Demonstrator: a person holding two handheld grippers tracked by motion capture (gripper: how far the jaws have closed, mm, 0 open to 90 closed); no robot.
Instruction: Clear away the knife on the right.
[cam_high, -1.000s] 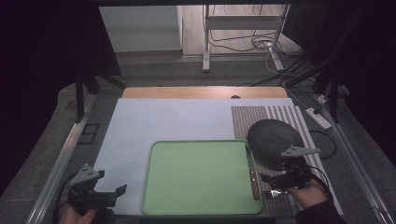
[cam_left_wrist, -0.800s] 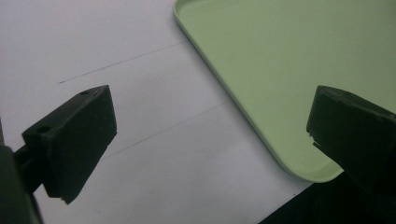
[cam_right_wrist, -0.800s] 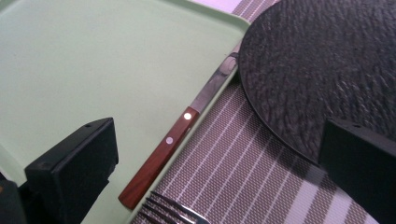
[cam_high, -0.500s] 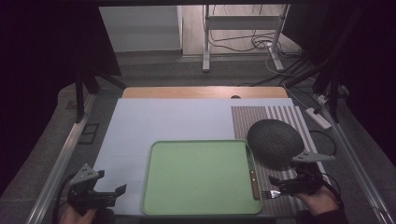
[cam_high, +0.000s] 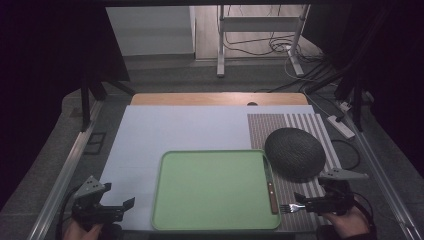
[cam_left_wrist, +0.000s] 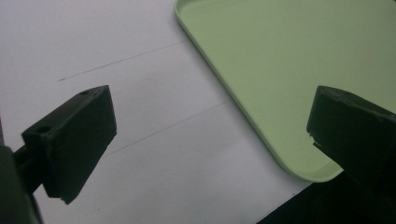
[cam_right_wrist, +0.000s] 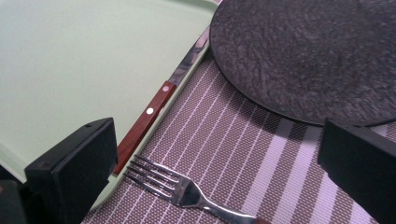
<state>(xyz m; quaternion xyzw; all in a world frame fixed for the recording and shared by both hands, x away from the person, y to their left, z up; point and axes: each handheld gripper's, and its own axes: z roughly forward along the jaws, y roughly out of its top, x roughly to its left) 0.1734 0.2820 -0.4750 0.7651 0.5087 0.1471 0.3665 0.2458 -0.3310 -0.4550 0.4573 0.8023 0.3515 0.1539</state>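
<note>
Fork (cam_right_wrist: 187, 193) on striped mat (cam_right_wrist: 261, 154); knife (cam_right_wrist: 154, 112) against tray (cam_right_wrist: 84, 60) rim.

Table (cam_high: 215, 98): wood edge visible at the far side, rest covered by a pale blue sheet (cam_high: 170, 135). Green tray (cam_high: 215, 192) as landmark, sitting on the sheet at the near edge. Striped placemat (cam_high: 300, 125) just right of the tray, on the table. On the placemat: dark round plate (cam_high: 295, 152) by the tray's far right corner, fork (cam_high: 292, 207) by its near right corner, tines toward the tray. Wood-handled knife (cam_high: 270, 187) lies along the tray's right rim.
</note>
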